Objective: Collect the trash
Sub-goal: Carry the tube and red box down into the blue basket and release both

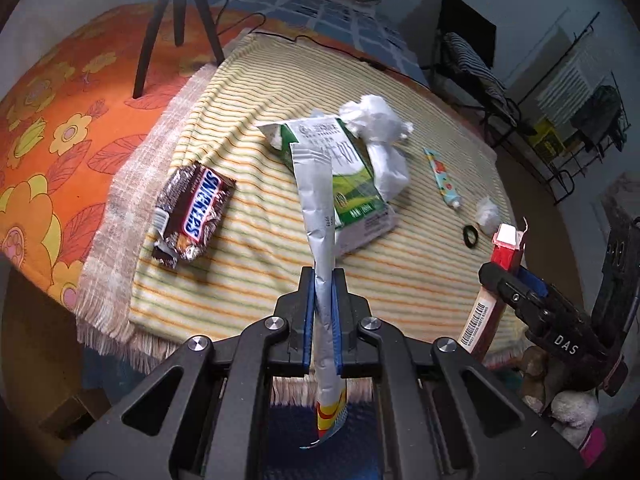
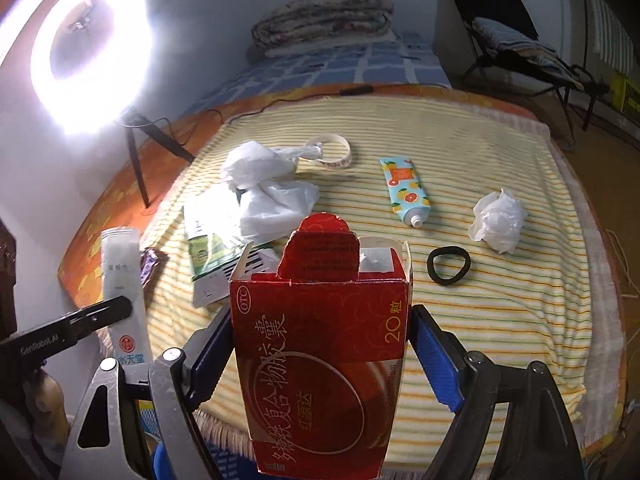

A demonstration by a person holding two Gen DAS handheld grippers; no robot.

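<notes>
My left gripper (image 1: 324,280) is shut on a long flat silver sachet wrapper (image 1: 316,208) and holds it upright near the front edge of the striped blanket (image 1: 248,272). It also shows in the right wrist view (image 2: 124,292). My right gripper (image 2: 320,328) is shut on an open red medicine box (image 2: 320,352), also seen in the left wrist view (image 1: 504,264). On the blanket lie a Snickers wrapper (image 1: 192,216), a green carton (image 1: 352,184), a white plastic bag (image 2: 268,184), a crumpled tissue (image 2: 498,222), a cream tube (image 2: 406,190) and a black hair tie (image 2: 448,266).
A tape ring (image 2: 334,152) lies at the back of the blanket. A ring light (image 2: 88,52) on a tripod (image 1: 176,20) stands at the left on the orange floral sheet (image 1: 60,120). A folded quilt (image 2: 324,20) and a folding chair (image 2: 516,40) stand behind.
</notes>
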